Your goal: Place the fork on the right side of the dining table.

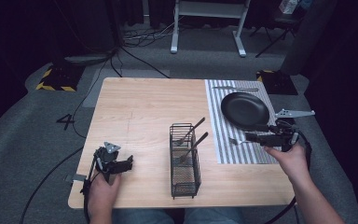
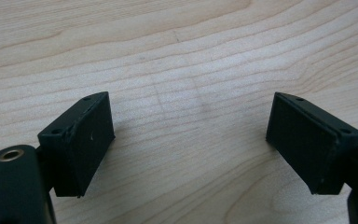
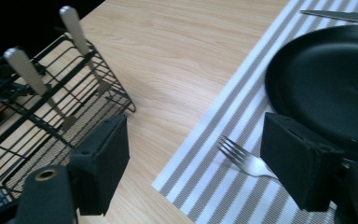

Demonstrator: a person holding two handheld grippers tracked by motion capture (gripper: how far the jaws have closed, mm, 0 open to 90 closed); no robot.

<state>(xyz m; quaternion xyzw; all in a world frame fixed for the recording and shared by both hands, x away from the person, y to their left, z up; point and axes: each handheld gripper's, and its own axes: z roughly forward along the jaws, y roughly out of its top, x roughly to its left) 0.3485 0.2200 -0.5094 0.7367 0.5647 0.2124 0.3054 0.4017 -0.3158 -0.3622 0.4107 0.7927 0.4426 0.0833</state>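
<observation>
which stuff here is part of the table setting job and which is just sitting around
In the job:
silver metal fork on the grey striped placemat
round black plate
silver knife
black wire cutlery basket holding two steel utensils
right gripper, open

Lying about:
left gripper, open over the bare wooden table
white desk frame behind
floor cables

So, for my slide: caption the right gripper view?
Open right claw above fork on striped placemat.

Recording studio or lab, not home. Light wooden square table (image 1: 135, 112) stands alone on grey carpet (image 1: 28, 135), black cables (image 1: 121, 51) trailing across floor, yellow-black hazard-striped base plates (image 1: 56, 79) at edges, white metal desk frame (image 1: 209, 23) behind, dark surroundings.
</observation>
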